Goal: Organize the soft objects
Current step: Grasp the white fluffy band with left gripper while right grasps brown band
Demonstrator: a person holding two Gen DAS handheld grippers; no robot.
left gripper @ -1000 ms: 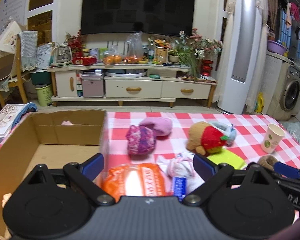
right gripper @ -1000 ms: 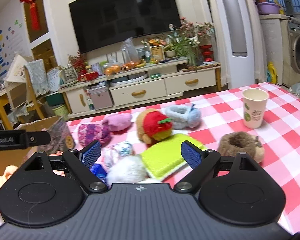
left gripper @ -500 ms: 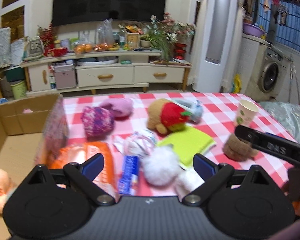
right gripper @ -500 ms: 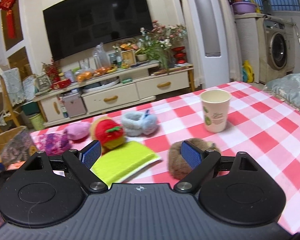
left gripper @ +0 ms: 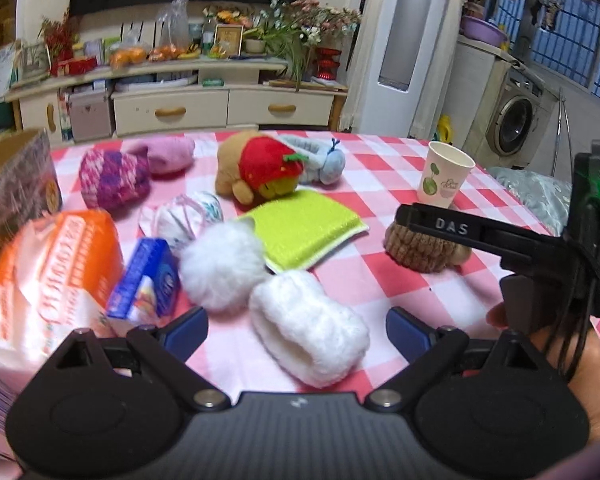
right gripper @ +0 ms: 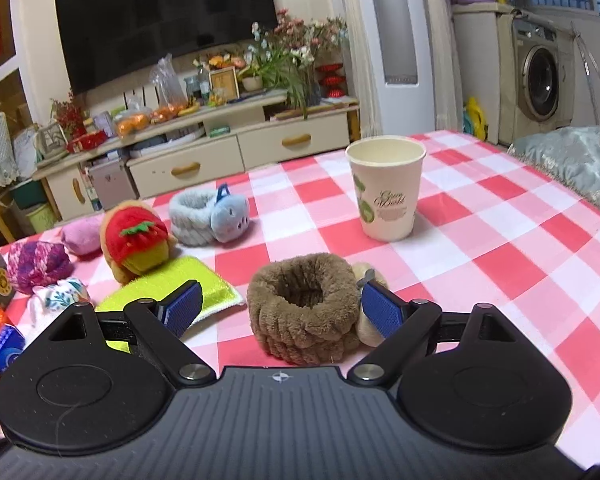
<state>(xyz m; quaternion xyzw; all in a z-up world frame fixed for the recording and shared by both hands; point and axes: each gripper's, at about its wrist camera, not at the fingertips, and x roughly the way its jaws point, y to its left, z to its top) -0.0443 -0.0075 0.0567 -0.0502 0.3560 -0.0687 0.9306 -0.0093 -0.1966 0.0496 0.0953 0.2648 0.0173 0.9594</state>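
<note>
The brown plush scrunchie [right gripper: 304, 306] lies flat on the checked tablecloth [right gripper: 500, 240] between the wide-spread fingers of the right gripper [right gripper: 281, 308], its hole facing up, so it has no real long axis; its far pad almost touches the ring's right flank. The white fluffy cuff [left gripper: 310, 330] sits between the left gripper [left gripper: 297, 326], also spread wide, long axis slanting from near-right to far-left. A careless close could, I judge, squash the ring sideways and slip off the pile, or nudge the paper cup [right gripper: 386, 188] just beyond.

Both wrist cams sit low over table [left gripper: 384, 160], facing the TV wall. Left sees right tool [left gripper: 440, 224] side-on. Shared: cup [right gripper: 386, 188], brown ring [right gripper: 304, 304], green pad [left gripper: 300, 228]
</note>
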